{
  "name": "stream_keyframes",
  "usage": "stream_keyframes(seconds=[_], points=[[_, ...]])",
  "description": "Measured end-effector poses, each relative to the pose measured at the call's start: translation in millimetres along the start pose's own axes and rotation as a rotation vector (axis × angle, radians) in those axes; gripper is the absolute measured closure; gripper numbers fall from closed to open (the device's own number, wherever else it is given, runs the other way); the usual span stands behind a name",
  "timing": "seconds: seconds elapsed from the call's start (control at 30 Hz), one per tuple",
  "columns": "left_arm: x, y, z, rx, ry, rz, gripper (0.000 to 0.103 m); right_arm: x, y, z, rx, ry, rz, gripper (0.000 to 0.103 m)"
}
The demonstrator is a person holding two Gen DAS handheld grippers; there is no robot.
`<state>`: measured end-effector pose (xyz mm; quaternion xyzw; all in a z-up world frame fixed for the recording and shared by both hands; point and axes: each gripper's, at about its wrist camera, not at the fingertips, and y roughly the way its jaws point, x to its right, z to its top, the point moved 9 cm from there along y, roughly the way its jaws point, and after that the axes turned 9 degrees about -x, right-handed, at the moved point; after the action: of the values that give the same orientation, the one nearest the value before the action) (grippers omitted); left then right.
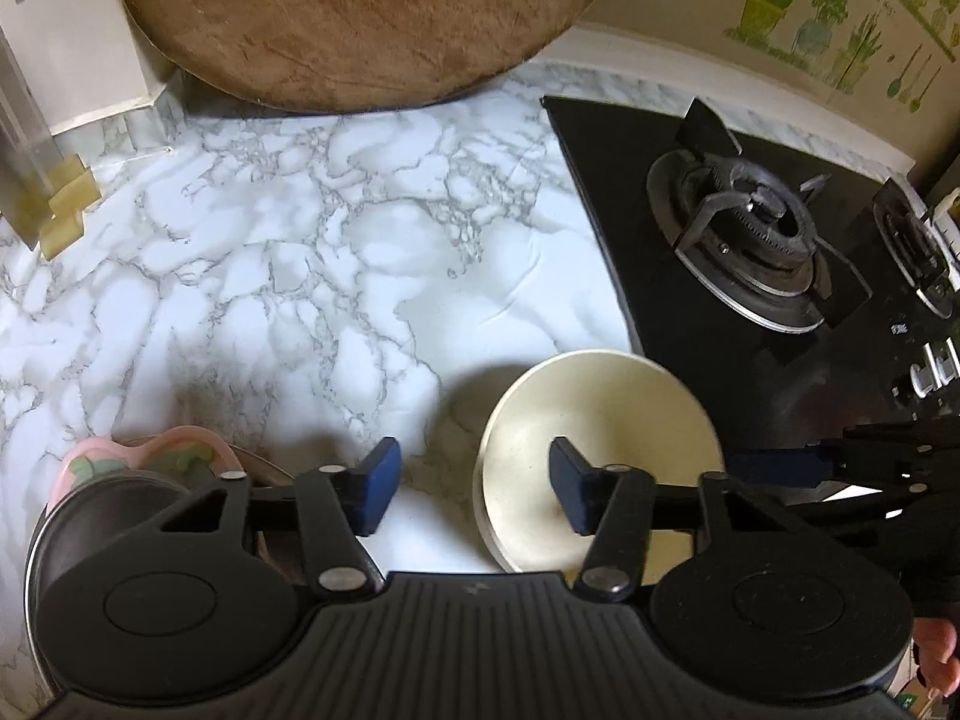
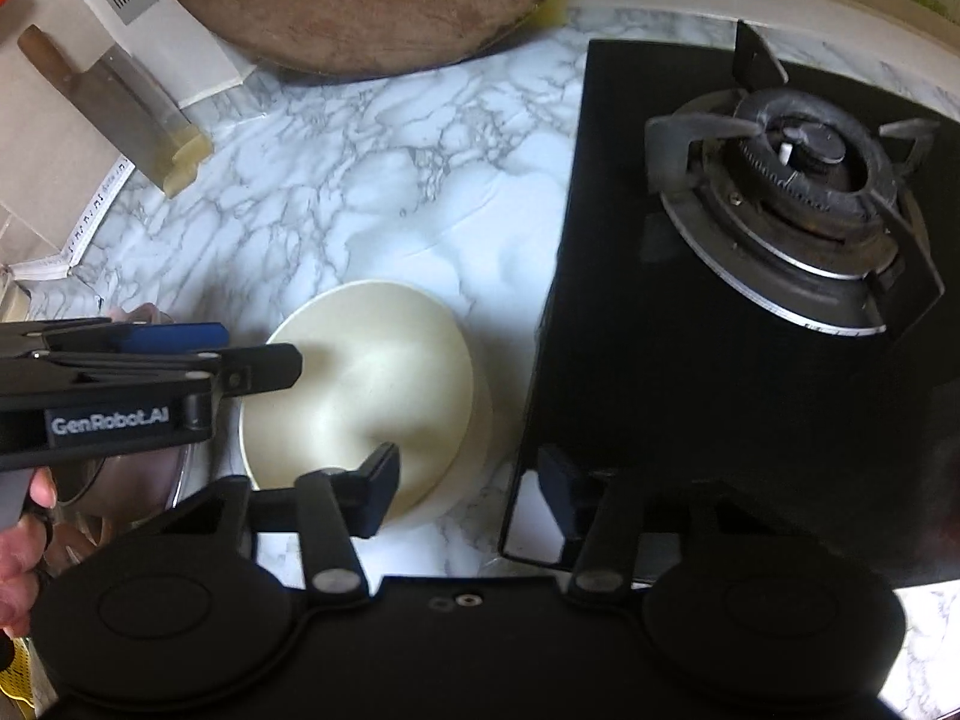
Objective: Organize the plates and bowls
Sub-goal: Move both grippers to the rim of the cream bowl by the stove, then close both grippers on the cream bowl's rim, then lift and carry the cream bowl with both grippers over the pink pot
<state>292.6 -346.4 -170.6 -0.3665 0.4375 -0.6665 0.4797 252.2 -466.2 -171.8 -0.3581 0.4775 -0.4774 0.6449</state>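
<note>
A round cream bowl [image 1: 594,456] sits on the marble tabletop [image 1: 288,276]. Left claw [image 1: 474,489] and right claw [image 2: 468,489] both gape wide, holding nothing.

The left gripper [image 1: 470,489] is held low with its jaws spread wide and nothing between its blue pads. The right gripper [image 2: 468,489] sits just beside it, likewise wide apart and empty, each held in a bare hand [image 2: 24,546].

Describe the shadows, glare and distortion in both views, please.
Left wrist view: a dark shadow lies on the white marble countertop beside the cream round plates; the fisheye bends the edges. Right wrist view: the black glass stove reflects light at its near corner.
</note>
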Motion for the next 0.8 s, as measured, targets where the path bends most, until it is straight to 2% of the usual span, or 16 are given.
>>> stream_keyframes(seconds=[0.07,0.23,0.3,0.37,0.43,0.53,0.8], points=[[-0.7,5.6,-1.3,-0.021,-0.002,0.001,0.062,-1.3,1.9,1.3,-0.005,0.01,0.003,0.061],[-2.6,13.6,-5.6,-0.05,-0.013,0.019,0.068,-4.3,5.6,3.9,-0.016,0.023,0.0,0.065],[-2.6,15.9,-7.8,-0.062,-0.017,0.021,0.075,-4.5,7.4,4.6,-0.021,0.032,-0.005,0.071],[-2.8,17.7,-10.1,-0.071,-0.02,0.031,0.08,-4.6,9.1,4.0,-0.03,0.045,-0.009,0.083],[-1.7,18.2,-12.5,-0.071,-0.018,0.029,0.083,-5.5,9.5,3.0,-0.034,0.046,-0.015,0.084],[1.9,17.9,-16.3,-0.075,-0.01,0.023,0.095,-8.1,9.2,2.2,-0.036,0.033,-0.032,0.085],[1.8,18.2,-27.9,-0.08,-0.018,0.039,0.098,-14.4,6.1,0.5,-0.024,0.001,-0.059,0.091]])
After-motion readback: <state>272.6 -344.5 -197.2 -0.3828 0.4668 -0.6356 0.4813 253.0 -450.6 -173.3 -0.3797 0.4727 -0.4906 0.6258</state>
